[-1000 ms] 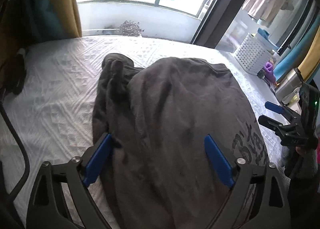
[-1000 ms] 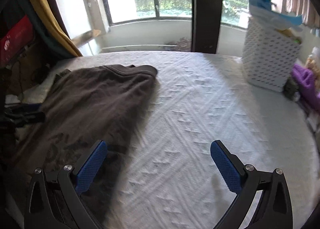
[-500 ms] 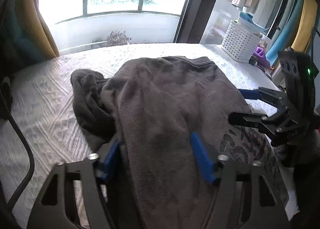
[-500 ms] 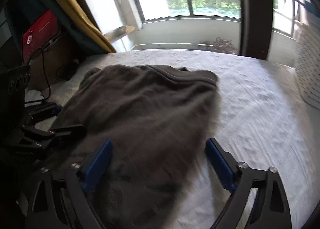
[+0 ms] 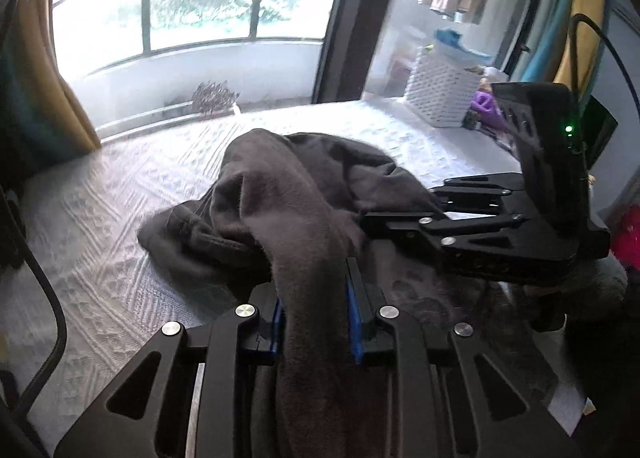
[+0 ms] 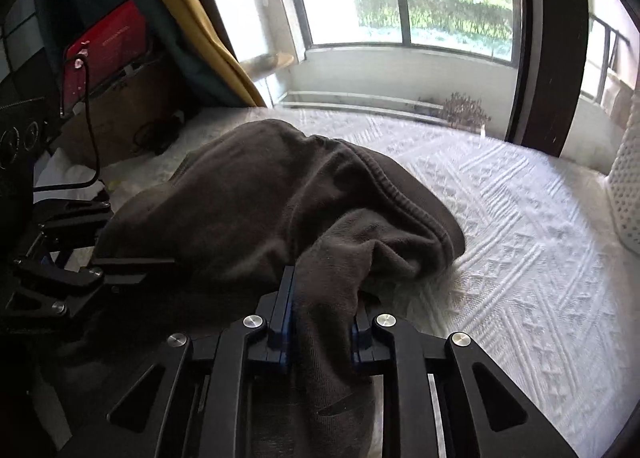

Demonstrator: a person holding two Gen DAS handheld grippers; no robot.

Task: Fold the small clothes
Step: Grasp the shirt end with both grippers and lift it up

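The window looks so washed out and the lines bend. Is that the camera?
Left wrist view: the window is overexposed to near white, its railing bows from fisheye distortion, and the dark garment is slightly soft. Right wrist view: the window keeps the green hedge visible, but the frame still curves.

Right gripper has just closed, pinching grey garment over bedspread.

Dark grey-brown garment bunched on a white bedspread with raised zigzag weave; black grippers, blue pads; mustard-yellow curtain; white perforated basket; red box.
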